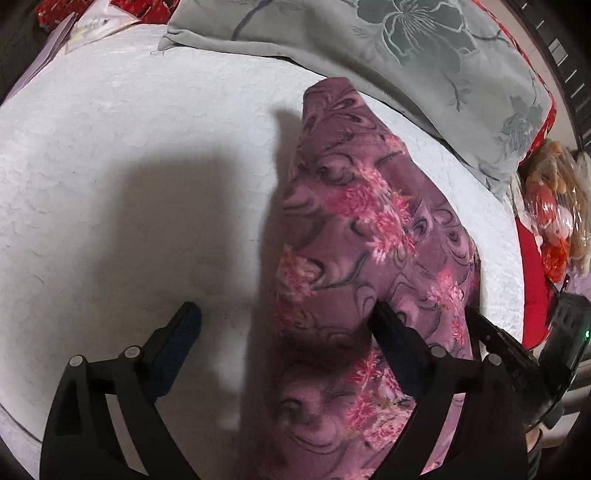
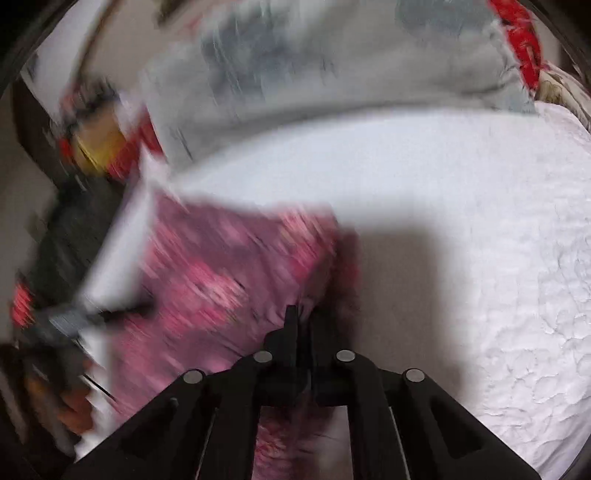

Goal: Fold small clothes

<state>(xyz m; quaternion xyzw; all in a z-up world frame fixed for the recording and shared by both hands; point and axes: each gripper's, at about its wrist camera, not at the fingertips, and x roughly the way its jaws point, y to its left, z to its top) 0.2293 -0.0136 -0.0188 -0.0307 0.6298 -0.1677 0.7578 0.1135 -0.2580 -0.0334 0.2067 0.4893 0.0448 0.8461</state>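
Observation:
A purple garment with pink flowers (image 1: pixel 362 229) lies in a long bunched strip on the white quilted bedspread (image 1: pixel 110 155). My left gripper (image 1: pixel 286 319) hangs over its near end, open wide. One fingertip (image 1: pixel 188 317) is over bare bedspread and the other fingertip (image 1: pixel 384 317) is against the cloth. The right gripper (image 1: pixel 476 317) shows at the garment's right edge. In the blurred right wrist view the right gripper (image 2: pixel 303 317) is shut, with the garment (image 2: pixel 221 273) puckered at its tips.
A grey flowered pillow (image 1: pixel 406 48) lies along the far side of the bedspread. Red fabric (image 1: pixel 532 306) and plastic-wrapped items (image 1: pixel 554 206) sit past the right edge. Papers (image 1: pixel 88 29) lie at the far left corner.

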